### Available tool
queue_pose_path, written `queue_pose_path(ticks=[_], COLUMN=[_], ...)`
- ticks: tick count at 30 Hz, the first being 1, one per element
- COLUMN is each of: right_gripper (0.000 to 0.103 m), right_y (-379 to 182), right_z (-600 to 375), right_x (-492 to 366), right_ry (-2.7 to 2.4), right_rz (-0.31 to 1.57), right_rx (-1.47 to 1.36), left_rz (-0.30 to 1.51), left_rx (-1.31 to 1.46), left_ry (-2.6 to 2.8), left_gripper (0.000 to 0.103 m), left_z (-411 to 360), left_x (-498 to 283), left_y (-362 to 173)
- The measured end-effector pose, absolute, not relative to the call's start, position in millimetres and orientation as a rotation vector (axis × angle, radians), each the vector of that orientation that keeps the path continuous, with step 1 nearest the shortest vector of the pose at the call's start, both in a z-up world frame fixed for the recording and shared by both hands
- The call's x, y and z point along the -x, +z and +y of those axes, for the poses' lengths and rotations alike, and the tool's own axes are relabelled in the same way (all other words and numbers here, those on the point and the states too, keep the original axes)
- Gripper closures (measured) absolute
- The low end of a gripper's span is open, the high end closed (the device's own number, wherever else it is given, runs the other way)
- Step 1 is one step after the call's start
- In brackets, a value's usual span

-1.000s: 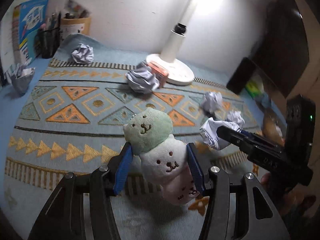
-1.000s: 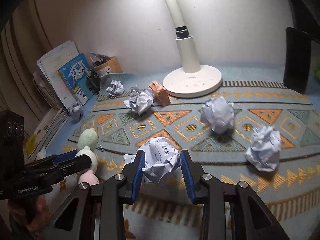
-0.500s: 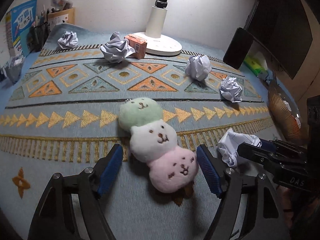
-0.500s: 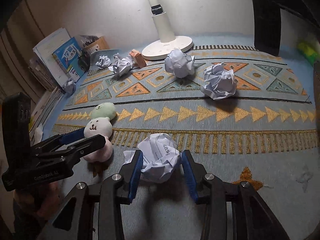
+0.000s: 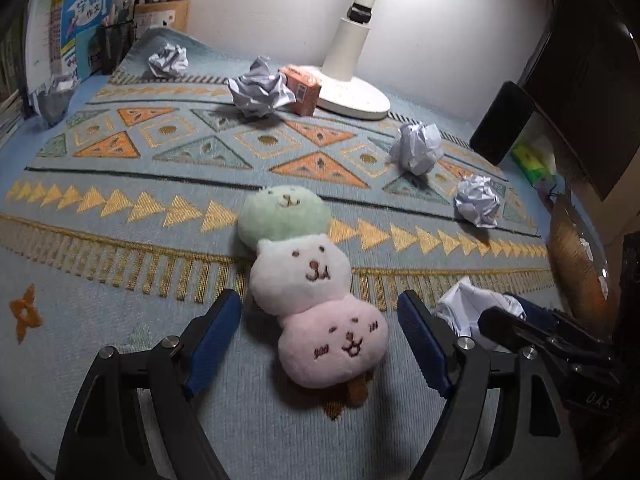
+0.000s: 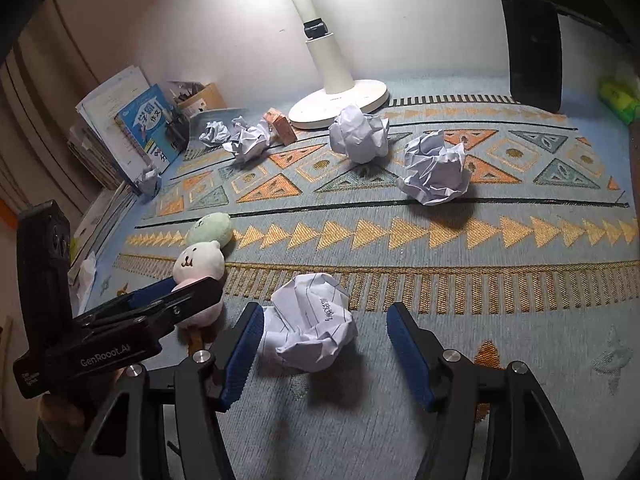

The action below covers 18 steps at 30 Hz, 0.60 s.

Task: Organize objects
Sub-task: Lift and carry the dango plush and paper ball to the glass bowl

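The left gripper (image 5: 320, 332) stood wide open, its blue pads apart on either side of the plush toy (image 5: 310, 288), which lay flat on the patterned mat (image 5: 120, 264) between them, pink end nearest, green end farthest, touching neither pad. The right gripper (image 6: 324, 340) was also spread wide around a crumpled paper ball (image 6: 312, 328) resting on the mat, close against its left pad and clear of the right one. Beyond the right gripper lay two more paper balls (image 6: 436, 170), well apart from it. Farther still, near the wall, stood a white lamp base (image 6: 340, 102) with a small orange box (image 6: 280, 126) and other paper wads (image 6: 248, 142) just beside it.
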State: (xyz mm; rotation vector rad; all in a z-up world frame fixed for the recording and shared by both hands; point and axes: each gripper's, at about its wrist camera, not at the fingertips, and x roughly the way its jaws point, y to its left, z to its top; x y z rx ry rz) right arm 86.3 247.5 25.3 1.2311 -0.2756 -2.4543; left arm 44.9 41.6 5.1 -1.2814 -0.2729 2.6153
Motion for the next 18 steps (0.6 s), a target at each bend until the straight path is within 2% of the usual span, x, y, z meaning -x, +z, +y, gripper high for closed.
queue_pose_path(ticks=[1, 2, 3, 4, 8, 18], right_gripper=[0.053, 0.058, 0.067, 0.068, 0.069, 0.069], right_y=[23.5, 21.6, 19.2, 18.2, 30.0, 119.2], right_z=[246.8, 245.4, 243.5, 241.7, 248.8, 364.3], right_x=[-85.8, -85.4, -84.9, -85.4, -94.3, -133.8], right_ry=[-2.444, -2.435, -2.431, -2.434, -2.493, -2.784], right_rz=[-0.284, -0.288, -0.283, -0.277, -0.286, -0.541], right_rx=[-1.232, -1.236, -1.245, -1.246, -1.174, -0.869], left_rz=[-0.240, -0.183, -0.136, -0.111, -0.142, -0.121], left_rx=[1.286, 1.283, 1.278, 1.265, 1.201, 0.939], left_ry=[2.618, 2.639, 2.649, 2.658, 2.614, 2.462], left_gripper=[0.039, 0.046, 0.047, 0.051, 0.051, 0.051], left_z=[45.8, 50.9, 55.7, 58.7, 64.4, 148.4], left_x=[-44.5, -45.8, -47.7, -49.8, -60.4, -74.5], left_y=[4.9, 5.6, 6.1, 6.9, 16.3, 93.6])
